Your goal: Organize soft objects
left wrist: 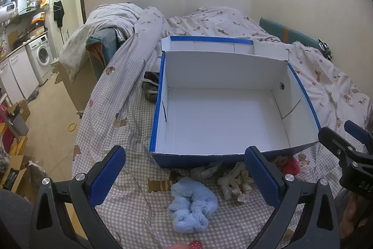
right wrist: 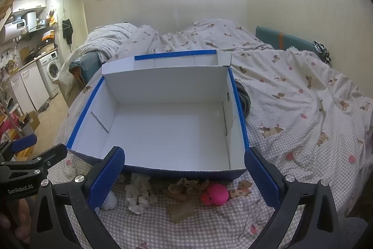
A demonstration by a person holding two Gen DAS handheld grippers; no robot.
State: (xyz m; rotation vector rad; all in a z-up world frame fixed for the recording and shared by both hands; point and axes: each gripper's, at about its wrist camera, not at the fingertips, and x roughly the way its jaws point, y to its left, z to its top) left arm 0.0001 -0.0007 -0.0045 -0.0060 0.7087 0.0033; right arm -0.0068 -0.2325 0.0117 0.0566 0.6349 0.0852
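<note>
Now both grippers hang wide open and hold nothing. The blue scrunchie (left wrist: 192, 204) lies on the bed between the left gripper (left wrist: 186, 179) fingers, nearer to it than to the right gripper (right wrist: 184, 181); the empty box (left wrist: 221, 113) waits just behind.

The left gripper (left wrist: 185, 175), black-framed with blue textured pads, hangs with its jaws spread wide and nothing between them. The matching right gripper (right wrist: 184, 175), seen at three o'clock from the left one, is likewise spread wide and empty, pointing toward twelve o'clock.
</note>
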